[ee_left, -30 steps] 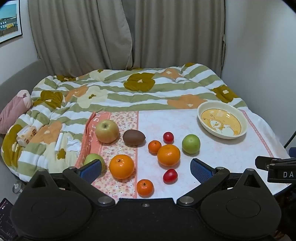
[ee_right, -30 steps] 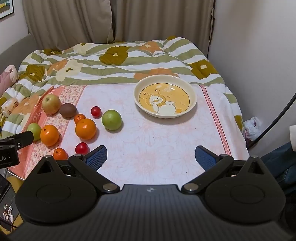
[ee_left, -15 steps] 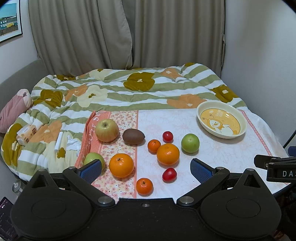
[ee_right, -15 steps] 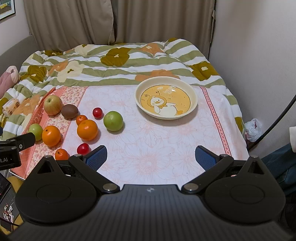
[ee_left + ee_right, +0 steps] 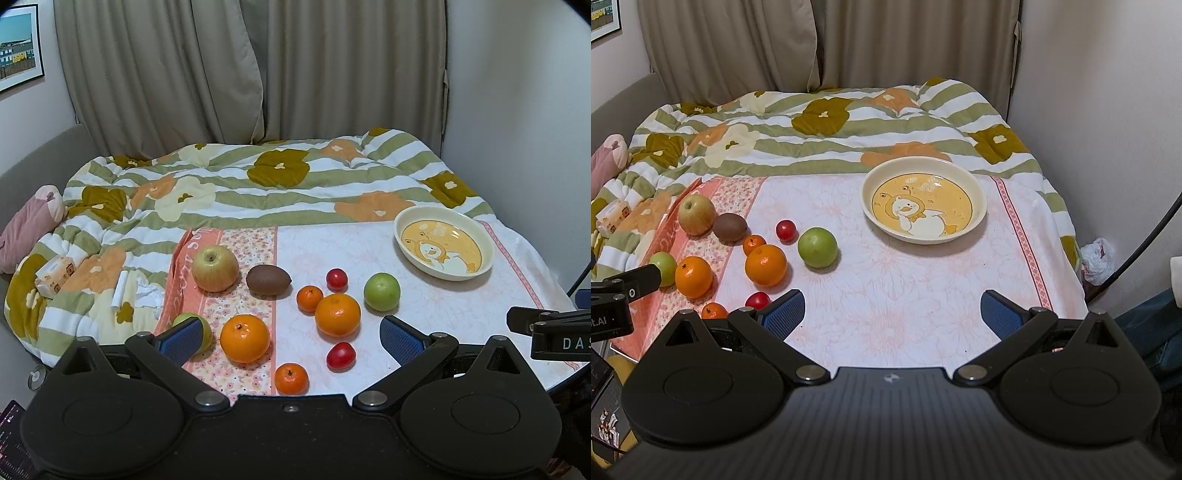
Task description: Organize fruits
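Between spread left hand-held gripper [image 5: 291,338] fingers: oranges [image 5: 245,338], tomato [image 5: 340,355].

A striped floral quilt [image 5: 258,188] covers the bed. Behind the quilt hang beige curtains [image 5: 258,74]. Left of the quilt lies a pink pillow [image 5: 29,225]. On the quilt's left part sit a small carton [image 5: 55,275] and a white tube [image 5: 119,293]. High left of the quilt a framed picture [image 5: 18,46] hangs; right of the quilt, a plastic bag [image 5: 1099,258] lies on the floor

green fruit [image 5: 205,334] half hidden behind left jaws.
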Available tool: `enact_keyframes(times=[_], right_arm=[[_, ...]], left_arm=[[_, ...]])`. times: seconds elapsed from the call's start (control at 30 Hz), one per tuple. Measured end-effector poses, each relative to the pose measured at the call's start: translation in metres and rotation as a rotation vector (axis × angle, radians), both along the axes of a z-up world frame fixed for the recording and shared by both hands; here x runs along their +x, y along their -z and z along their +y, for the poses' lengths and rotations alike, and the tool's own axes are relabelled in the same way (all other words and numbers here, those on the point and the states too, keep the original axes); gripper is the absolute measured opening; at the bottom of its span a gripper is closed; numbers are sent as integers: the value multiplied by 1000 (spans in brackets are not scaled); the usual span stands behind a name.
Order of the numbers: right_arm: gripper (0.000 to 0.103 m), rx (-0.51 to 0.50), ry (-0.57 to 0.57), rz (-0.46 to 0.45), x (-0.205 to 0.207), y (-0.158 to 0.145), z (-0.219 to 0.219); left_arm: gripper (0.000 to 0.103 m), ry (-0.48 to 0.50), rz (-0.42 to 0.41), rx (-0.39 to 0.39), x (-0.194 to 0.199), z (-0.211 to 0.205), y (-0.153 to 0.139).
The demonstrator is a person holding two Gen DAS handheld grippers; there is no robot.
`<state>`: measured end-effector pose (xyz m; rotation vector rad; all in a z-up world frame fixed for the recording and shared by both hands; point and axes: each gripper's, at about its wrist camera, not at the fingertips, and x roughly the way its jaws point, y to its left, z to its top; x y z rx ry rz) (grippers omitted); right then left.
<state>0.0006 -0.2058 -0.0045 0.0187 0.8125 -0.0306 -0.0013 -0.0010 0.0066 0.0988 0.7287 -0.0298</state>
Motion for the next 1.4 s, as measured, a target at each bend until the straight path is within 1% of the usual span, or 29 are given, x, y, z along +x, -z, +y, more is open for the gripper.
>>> enact_keyframes(times=[0.47, 0.57, 1.27, 1.4], right_arm=[[103, 1, 0, -1, 1, 0, 0], [103, 1, 0, 1, 6, -6, 1], [103, -3, 3, -2, 5, -5, 1], [103, -6, 8, -6, 9, -10, 0]], left_arm=[[103, -6, -3, -3, 6, 3, -3], [103, -9, -3, -6, 7, 3, -2], [103, -9, -13, -10, 8, 3, -4], [103, -11, -15, -11, 6, 3, -4]])
